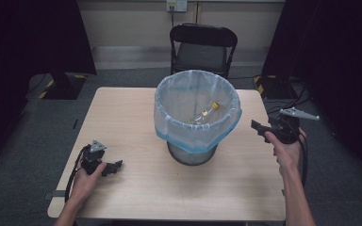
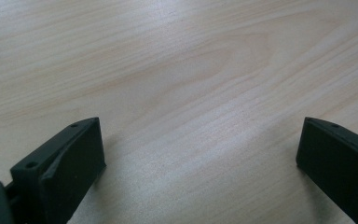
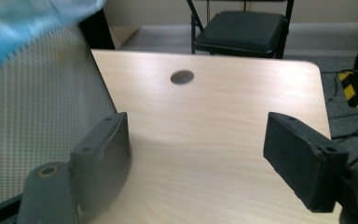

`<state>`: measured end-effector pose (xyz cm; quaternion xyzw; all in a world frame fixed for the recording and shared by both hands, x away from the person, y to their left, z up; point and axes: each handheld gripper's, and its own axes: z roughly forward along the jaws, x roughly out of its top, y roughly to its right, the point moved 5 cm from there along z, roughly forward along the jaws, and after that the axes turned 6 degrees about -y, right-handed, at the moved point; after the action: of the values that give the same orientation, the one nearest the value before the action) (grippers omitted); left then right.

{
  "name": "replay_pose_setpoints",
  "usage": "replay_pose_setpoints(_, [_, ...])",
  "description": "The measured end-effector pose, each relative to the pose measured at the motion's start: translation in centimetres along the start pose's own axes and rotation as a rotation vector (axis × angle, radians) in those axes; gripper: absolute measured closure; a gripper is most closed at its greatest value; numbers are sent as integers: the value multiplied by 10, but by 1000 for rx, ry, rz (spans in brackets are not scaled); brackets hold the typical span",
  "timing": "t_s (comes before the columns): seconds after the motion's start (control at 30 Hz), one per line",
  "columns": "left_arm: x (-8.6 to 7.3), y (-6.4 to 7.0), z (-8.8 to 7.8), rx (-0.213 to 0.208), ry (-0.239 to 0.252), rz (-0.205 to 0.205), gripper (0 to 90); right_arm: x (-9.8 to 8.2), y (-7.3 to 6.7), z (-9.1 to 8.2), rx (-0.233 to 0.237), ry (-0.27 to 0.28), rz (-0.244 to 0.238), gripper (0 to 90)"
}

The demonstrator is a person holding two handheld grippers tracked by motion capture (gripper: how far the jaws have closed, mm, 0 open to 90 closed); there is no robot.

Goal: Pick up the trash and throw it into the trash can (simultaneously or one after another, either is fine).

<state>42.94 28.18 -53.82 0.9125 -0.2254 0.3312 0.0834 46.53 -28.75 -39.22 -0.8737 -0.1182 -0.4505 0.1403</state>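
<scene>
- A wire-mesh waste bin (image 1: 191, 153) lined with a thin blue-edged bag (image 1: 198, 127) is set near the middle of the table (image 1: 122, 108); a small bottle with a yellow cap (image 1: 206, 112) is seen lying inside it, toward the bin's 1 o'clock side.
- The bin is judged light and stiff, easily tipped or slid if pushed high up; the bag is soft, slippery and easily torn.
- A hold is best taken on the folded-over bag edge at the rim, or on the mesh wall low down.
- The bottle looks like clear glass or hard plastic, so it is judged smooth and possibly fragile; the neck below the cap would be gripped.
- The right gripper (image 1: 260, 128) is held at the bin's 3 o'clock, just beside the wall, jaws spread wide and empty.
- The left gripper (image 1: 114, 167) is rested on the table at 8 o'clock, well apart from the bin, jaws also wide and empty.
</scene>
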Motion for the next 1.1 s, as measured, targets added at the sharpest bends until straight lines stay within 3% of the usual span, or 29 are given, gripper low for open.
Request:
replay_pose_setpoints(0.3, [0,0,0,0,-1,1,3,-31,2,6,2,-60,4,174])
replay_pose_setpoints(0.57, [0,0,0,0,0,0,3,-62,0,25,-15,-140,11,159])
replay_pose_setpoints(0.87, [0,0,0,0,0,1,3,-97,-10,48,-40,-232,-15,155])
replay_pose_setpoints(1.1, [0,0,0,0,0,1,3,-112,-13,58,-88,-297,-47,155])
